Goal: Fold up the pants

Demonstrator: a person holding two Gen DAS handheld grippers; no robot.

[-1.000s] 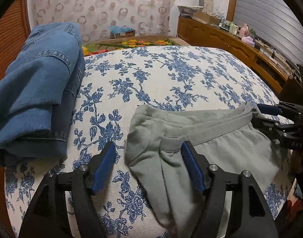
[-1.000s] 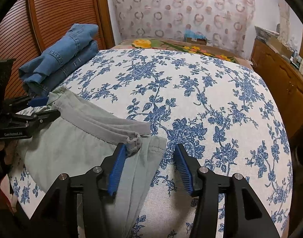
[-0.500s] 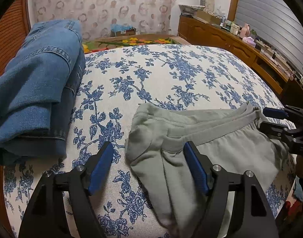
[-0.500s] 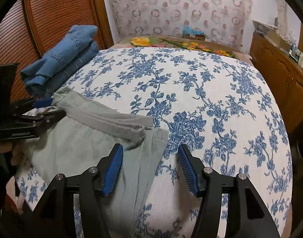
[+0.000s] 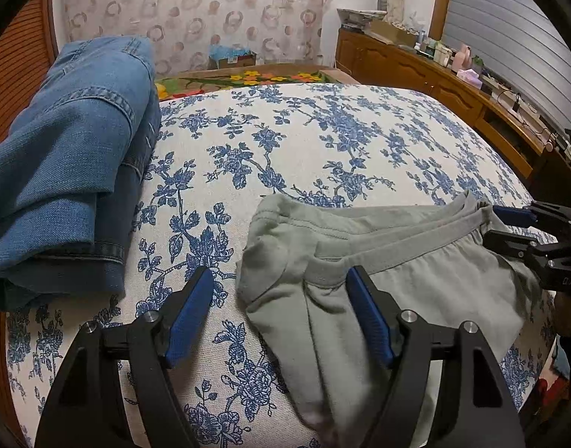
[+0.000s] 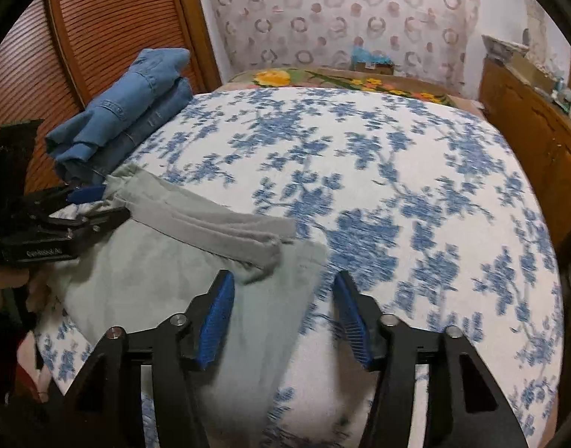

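Observation:
Grey-green pants (image 5: 416, 283) lie folded near the front edge of the bed, waistband layers stacked and facing away. My left gripper (image 5: 281, 276) hovers open over the waistband's left corner, one finger above the sheet and the other above the fabric. My right gripper (image 6: 283, 280) hangs over the opposite waistband corner of the pants (image 6: 154, 261). Its jaws are closing, the fabric lies below and between them, and the pads do not press it. Each gripper shows in the other's view: right gripper (image 5: 490, 227), left gripper (image 6: 102, 205).
Folded blue jeans (image 5: 61, 156) are stacked at the bed's left edge, also seen as jeans (image 6: 124, 112). The bed (image 5: 322, 142) has a blue-flowered sheet. A wooden sideboard (image 5: 453, 86) runs along the right, a louvred wooden door (image 6: 109, 30) along the left.
The right gripper has drawn back slightly from the waistband corner, and its jaws are narrower than half a second ago. The left gripper keeps its place, jaws a touch wider.

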